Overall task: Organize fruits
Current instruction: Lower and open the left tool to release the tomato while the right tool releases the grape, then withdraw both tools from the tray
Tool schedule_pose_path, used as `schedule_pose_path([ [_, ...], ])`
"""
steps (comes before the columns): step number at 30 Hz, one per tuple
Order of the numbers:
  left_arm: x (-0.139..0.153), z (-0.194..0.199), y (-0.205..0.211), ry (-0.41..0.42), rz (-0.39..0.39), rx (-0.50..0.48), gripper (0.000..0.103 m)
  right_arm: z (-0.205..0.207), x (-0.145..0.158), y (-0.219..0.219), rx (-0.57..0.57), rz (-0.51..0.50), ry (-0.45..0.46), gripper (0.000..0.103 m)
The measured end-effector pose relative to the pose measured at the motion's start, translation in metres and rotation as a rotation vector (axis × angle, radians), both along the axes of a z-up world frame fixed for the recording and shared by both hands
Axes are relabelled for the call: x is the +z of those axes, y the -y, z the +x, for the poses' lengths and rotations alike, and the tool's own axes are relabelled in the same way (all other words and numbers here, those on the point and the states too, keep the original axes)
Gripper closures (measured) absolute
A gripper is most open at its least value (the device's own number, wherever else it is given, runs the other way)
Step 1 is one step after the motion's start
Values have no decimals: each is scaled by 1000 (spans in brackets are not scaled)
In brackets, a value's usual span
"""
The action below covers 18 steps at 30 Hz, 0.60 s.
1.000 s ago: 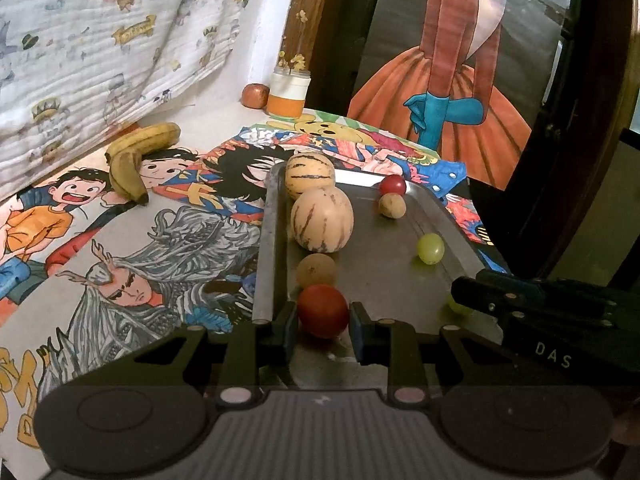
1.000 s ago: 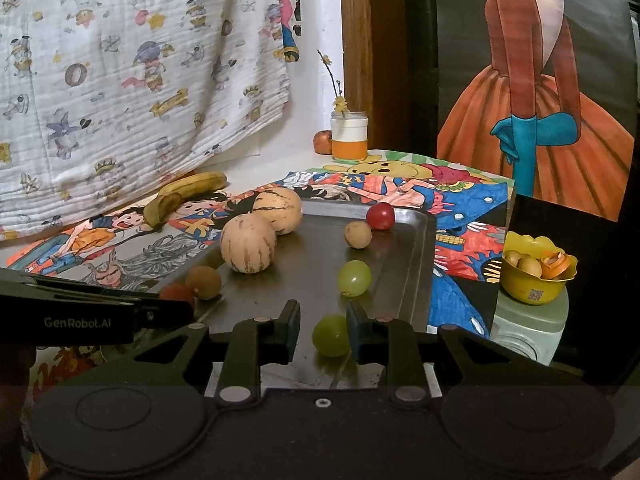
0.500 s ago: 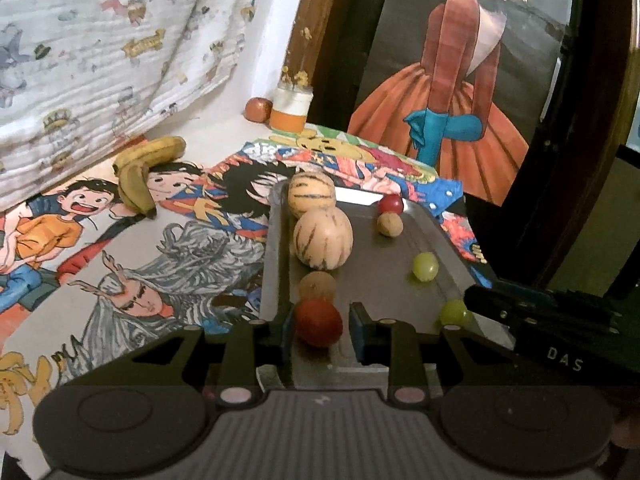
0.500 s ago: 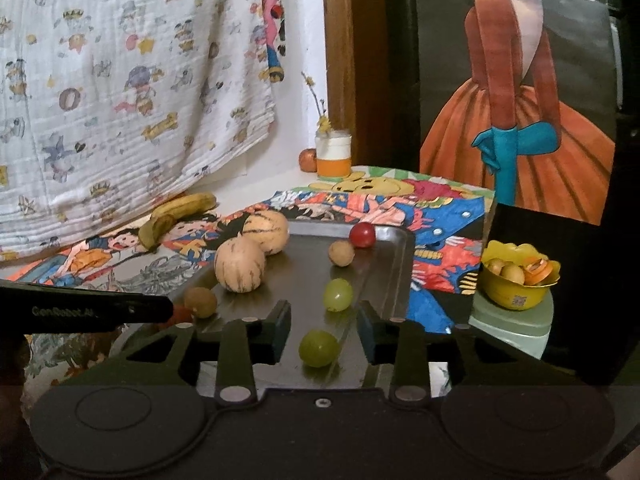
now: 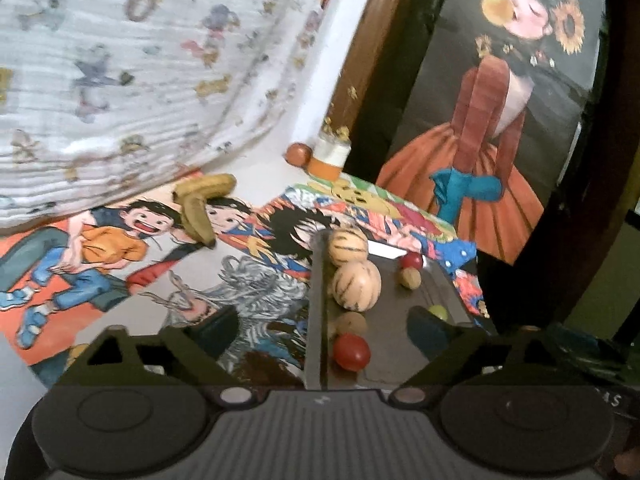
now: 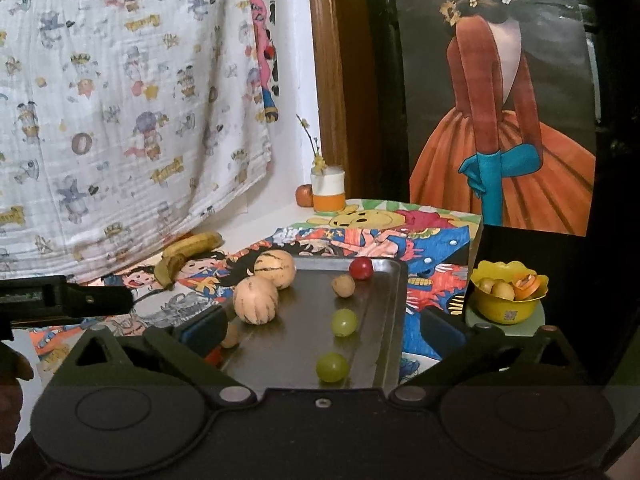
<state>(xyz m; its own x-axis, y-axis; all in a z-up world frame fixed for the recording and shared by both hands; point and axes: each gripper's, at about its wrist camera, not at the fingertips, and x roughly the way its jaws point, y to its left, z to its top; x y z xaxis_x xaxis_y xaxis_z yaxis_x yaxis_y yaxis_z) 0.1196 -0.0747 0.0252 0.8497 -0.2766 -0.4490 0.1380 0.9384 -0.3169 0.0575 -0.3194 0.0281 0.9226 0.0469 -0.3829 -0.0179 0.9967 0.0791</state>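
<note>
The left tool (image 5: 320,330) is standing wide apart — its jaws have just been opening, and the red tomato (image 5: 351,352) is lying free between them on the metal tray (image 5: 396,360), touching neither pad. The right tool (image 6: 320,330) is likewise spread wide, its jaws having just been opening, with a green grape (image 6: 332,367) sitting loose on the tray (image 6: 296,340) low in the frame, between the fingers but clear of both.

In the right wrist view, a second green grape (image 6: 344,322) is resting just above the first. Further up the tray, a small tan fruit (image 6: 343,285) and a small red fruit (image 6: 361,268) are lying near the far rim. Two striped pale melons (image 6: 255,300) are sitting one behind the other along the tray's left edge, apparently touching. A small brown fruit (image 5: 351,323) is lying just above the tomato in the left wrist view, which is blurred.

The tray is resting on a cartoon-printed cloth (image 6: 424,248) covering the desk. Bananas (image 6: 188,254) are lying on the cloth at centre left, well apart from the tray. At right of the frame, a yellow bowl (image 6: 506,302) is holding small fruits — which kinds, I cannot tell.
</note>
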Motion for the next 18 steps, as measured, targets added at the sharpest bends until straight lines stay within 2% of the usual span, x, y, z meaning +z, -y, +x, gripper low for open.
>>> schedule_pose_path([
  [8, 7, -24, -17, 19, -15, 42, 0, -19, 1, -9, -11, 24, -14, 1],
  [14, 7, -38, -30, 16, -15, 66, 0, -32, -6, -20, 16, 24, -67, 1],
  [18, 2, -44, -36, -36, 38, 105, 0, -37, -10, -29, 29, 4, -115, 1],
])
